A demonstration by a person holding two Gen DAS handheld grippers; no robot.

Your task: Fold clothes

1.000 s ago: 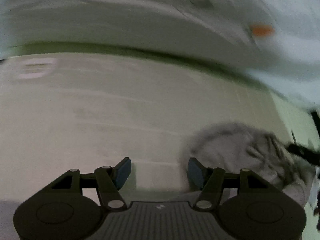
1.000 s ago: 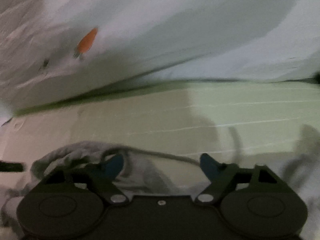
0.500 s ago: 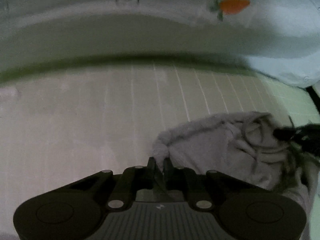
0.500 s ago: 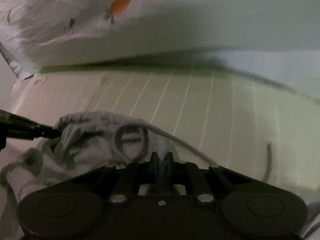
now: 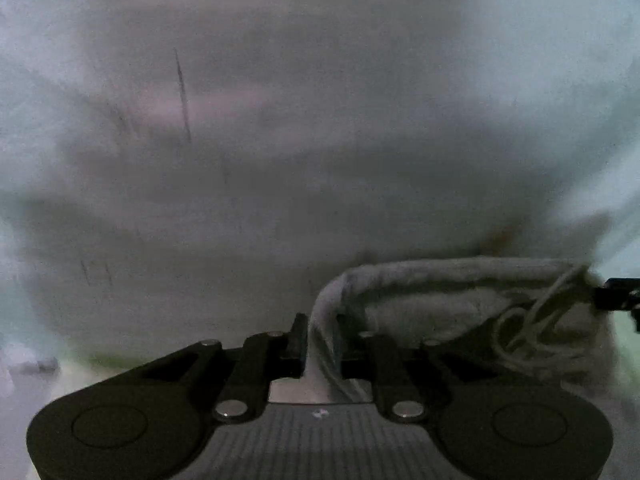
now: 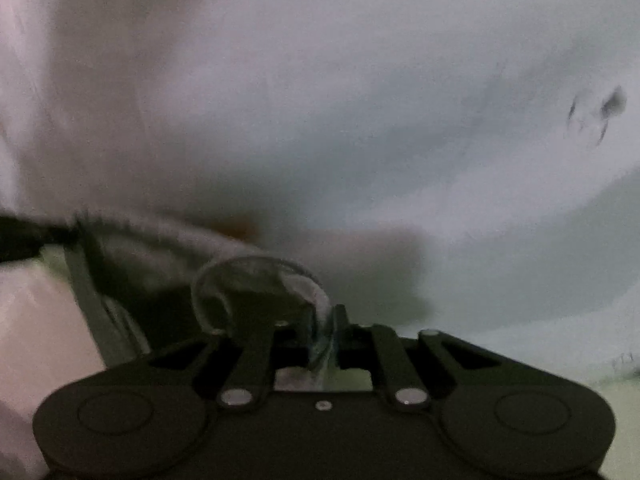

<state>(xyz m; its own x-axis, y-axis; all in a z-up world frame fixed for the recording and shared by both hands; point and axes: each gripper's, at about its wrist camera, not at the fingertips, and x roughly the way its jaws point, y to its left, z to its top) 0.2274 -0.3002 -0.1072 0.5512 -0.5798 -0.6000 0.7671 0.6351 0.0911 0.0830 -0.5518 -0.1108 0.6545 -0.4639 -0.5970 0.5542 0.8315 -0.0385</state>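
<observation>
A grey garment (image 5: pixel 440 300) with a pale drawstring (image 5: pixel 532 328) hangs stretched between my two grippers. My left gripper (image 5: pixel 322 328) pinches one end of its thick edge; the jaws are opening slightly with the cloth still pressed between them. The right gripper's dark tip (image 5: pixel 616 296) holds the far end. In the right wrist view, my right gripper (image 6: pixel 324 320) grips the grey garment (image 6: pixel 160 228) beside a loop of drawstring (image 6: pixel 248 264). Its jaws are opening a little too, with cloth still between the pads. The left gripper (image 6: pixel 20 236) shows at the left edge.
White bedding (image 5: pixel 320 120) with small dark printed marks fills the background of both views, blurred by motion. A strip of the pale green surface (image 6: pixel 624 400) shows at the lower right, under the lifted garment.
Both grippers went from open to closed on the garment's edge, then rose with it. The striped surface has dropped out of view and white bedding fills the frames.
</observation>
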